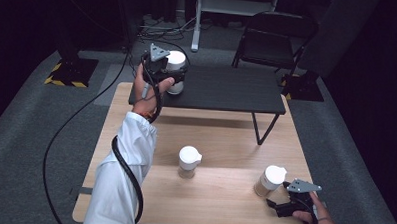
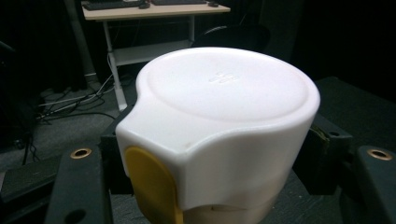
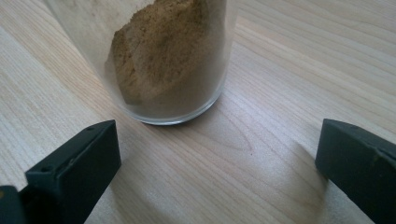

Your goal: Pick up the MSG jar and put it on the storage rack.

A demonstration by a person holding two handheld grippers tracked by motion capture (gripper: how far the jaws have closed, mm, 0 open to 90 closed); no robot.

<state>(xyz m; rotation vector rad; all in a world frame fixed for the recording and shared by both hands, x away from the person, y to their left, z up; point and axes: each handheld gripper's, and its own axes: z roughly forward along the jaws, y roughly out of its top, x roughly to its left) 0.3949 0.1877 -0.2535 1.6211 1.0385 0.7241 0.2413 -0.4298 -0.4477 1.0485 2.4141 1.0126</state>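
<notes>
Holding a white-lidded jar [image 2: 219, 135] in the L gripper [image 1: 160, 70], jaws clamped on both sides just below the lid, over the near-left corner of the black shelf [image 1: 227, 90]; whether jar base rests on shelf or hangs just above, can't tell. Looks like clear glass or hard plastic w/ tan powder inside: stiff, smooth, prob slippery at the wall, moderately heavy, breakable if dropped. Best grip seems where it is now, on the body under the lid rim, so the rim stops a slide; lid alone prob a risky hold, might pop off. Yellow flap [image 2: 152, 186] on the spout faces back toward the gripper, so better kept upright to avoid spilling. R gripper [image 1: 288, 202] low on the wood table [image 1: 223, 193], jaws wide apart, nothing between them; second jar [image 3: 168, 60] just ahead of its tips, w/ brown powder, not touched. Third jar [image 1: 189, 161] well behind the L gripper, mid-table, apart from both. Shelf leg [image 1: 263, 129] off to the R of the L gripper, below shelf edge. Cable [image 1: 129, 174] trailing back along the white sleeve [image 1: 122, 174], could snag on shelf edge. Chair [image 1: 271, 42] beyond shelf, out of the way.
</notes>
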